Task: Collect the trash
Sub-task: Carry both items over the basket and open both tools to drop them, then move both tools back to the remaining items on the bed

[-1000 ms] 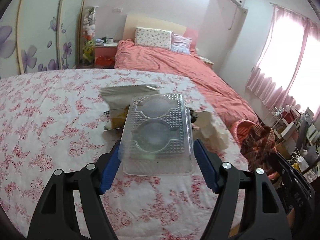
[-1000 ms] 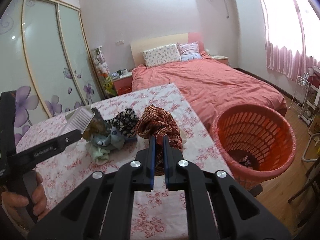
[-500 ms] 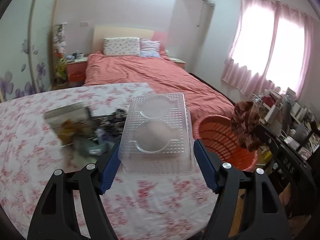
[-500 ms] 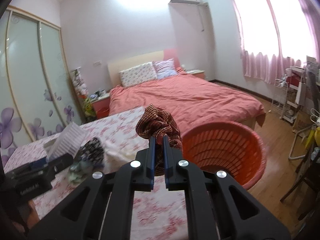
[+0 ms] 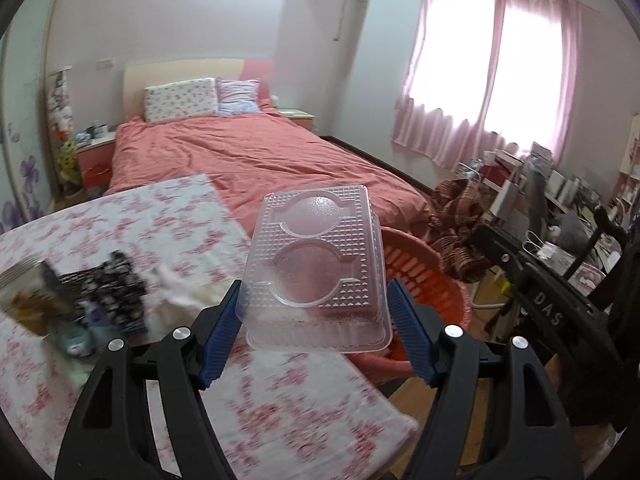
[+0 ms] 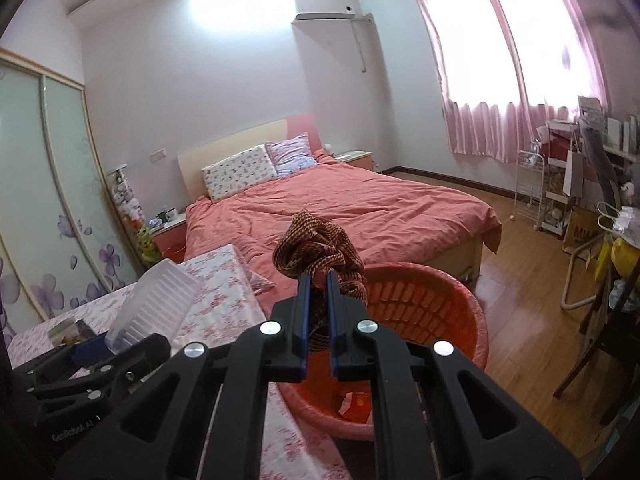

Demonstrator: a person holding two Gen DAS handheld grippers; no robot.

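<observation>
Container (image 5: 316, 264) (clear plastic) over red basket (image 5: 432, 276)

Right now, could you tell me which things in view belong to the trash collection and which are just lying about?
In the job:
- clear plastic container, clamped in the left gripper
- brown woven cloth, pinched in the right gripper
- orange basket
- leftover pile on the table

Just lying about:
- bed
- pillows
- white rack
</observation>
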